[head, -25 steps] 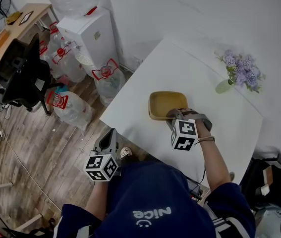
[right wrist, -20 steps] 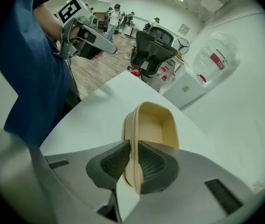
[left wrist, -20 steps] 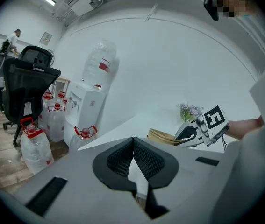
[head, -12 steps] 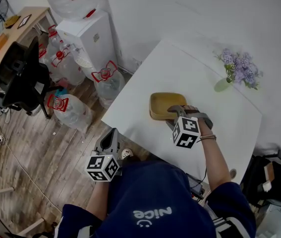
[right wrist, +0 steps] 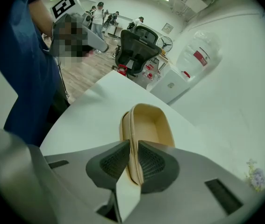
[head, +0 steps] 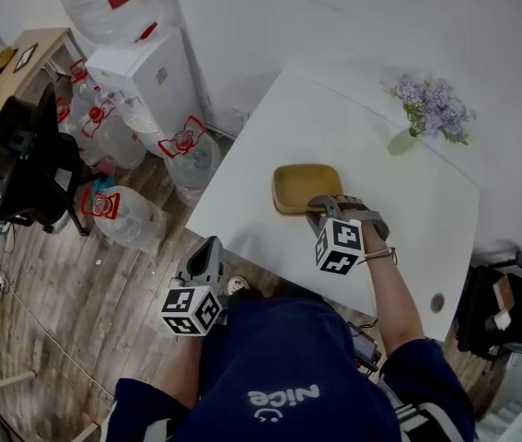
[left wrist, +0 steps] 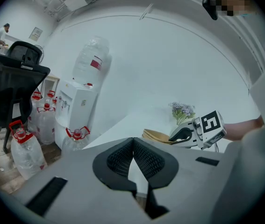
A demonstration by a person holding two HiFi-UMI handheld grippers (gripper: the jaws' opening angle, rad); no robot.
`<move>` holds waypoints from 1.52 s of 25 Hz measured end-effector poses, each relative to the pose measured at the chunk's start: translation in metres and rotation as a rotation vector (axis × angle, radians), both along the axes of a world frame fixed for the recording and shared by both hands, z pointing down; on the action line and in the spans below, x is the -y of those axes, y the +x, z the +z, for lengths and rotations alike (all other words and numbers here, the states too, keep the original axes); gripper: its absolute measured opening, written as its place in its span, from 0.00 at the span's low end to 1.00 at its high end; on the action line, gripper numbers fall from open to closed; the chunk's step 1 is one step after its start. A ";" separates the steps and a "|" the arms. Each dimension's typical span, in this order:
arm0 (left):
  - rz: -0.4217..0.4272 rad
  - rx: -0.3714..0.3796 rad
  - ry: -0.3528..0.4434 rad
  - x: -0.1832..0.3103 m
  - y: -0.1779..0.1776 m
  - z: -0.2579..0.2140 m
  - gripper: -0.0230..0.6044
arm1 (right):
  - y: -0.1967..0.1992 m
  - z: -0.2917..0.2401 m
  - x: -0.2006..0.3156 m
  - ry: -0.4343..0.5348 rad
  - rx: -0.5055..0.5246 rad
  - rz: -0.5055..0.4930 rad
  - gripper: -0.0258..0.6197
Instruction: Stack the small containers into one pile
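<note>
A white table (head: 362, 145) stands against a white wall. On it, close to its left edge, lies a shallow yellow dish (head: 299, 184). The right gripper (head: 319, 213) is over the table at the dish's near rim, which sits between its jaws. The jaws have just been opening. The left gripper (head: 207, 247) hangs off the table, beyond its near left edge, above the wooden floor (head: 49, 320). At the table's far corner stands a vase of purple flowers (head: 426, 110). Left of the table are a water dispenser (head: 141, 76), several large water bottles (head: 185, 150) and a black office chair (head: 26, 159).
</note>
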State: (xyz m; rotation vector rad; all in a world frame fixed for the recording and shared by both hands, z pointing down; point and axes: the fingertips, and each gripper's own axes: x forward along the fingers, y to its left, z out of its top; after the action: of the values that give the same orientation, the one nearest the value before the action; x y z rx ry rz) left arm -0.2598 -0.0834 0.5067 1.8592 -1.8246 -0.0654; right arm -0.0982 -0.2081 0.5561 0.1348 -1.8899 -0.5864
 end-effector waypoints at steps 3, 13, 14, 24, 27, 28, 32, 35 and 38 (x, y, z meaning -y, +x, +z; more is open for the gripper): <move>0.023 0.000 -0.001 0.001 0.000 0.001 0.07 | 0.002 0.008 -0.002 0.005 0.000 0.023 0.16; 0.098 0.013 0.003 0.003 -0.001 -0.004 0.07 | -0.002 -0.029 -0.008 -0.114 0.241 0.227 0.30; 0.109 0.014 0.007 0.003 0.000 -0.006 0.07 | -0.001 -0.037 -0.007 -0.114 0.284 0.258 0.30; 0.247 0.019 0.088 0.018 0.011 -0.037 0.07 | 0.042 -0.104 -0.026 -0.077 0.768 0.639 0.30; 0.298 0.038 0.111 0.024 0.022 -0.045 0.07 | 0.064 -0.114 -0.037 -0.018 0.871 0.739 0.30; 0.316 0.048 0.119 0.026 0.027 -0.047 0.07 | 0.072 -0.114 -0.041 -0.003 0.900 0.773 0.30; 0.392 0.058 0.146 0.029 0.049 -0.055 0.07 | 0.101 -0.108 -0.061 0.021 0.993 0.912 0.30; 0.446 0.009 0.160 0.030 0.066 -0.059 0.07 | 0.118 -0.098 -0.079 0.015 1.030 1.000 0.30; 0.473 0.015 0.163 0.030 0.077 -0.056 0.07 | 0.135 -0.088 -0.092 0.045 1.011 1.066 0.30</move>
State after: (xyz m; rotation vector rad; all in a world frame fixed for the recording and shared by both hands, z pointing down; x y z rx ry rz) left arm -0.1832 -0.1137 0.4512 2.3632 -1.3776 -0.0299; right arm 0.0363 -0.1159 0.4684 1.5887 -2.3221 0.2645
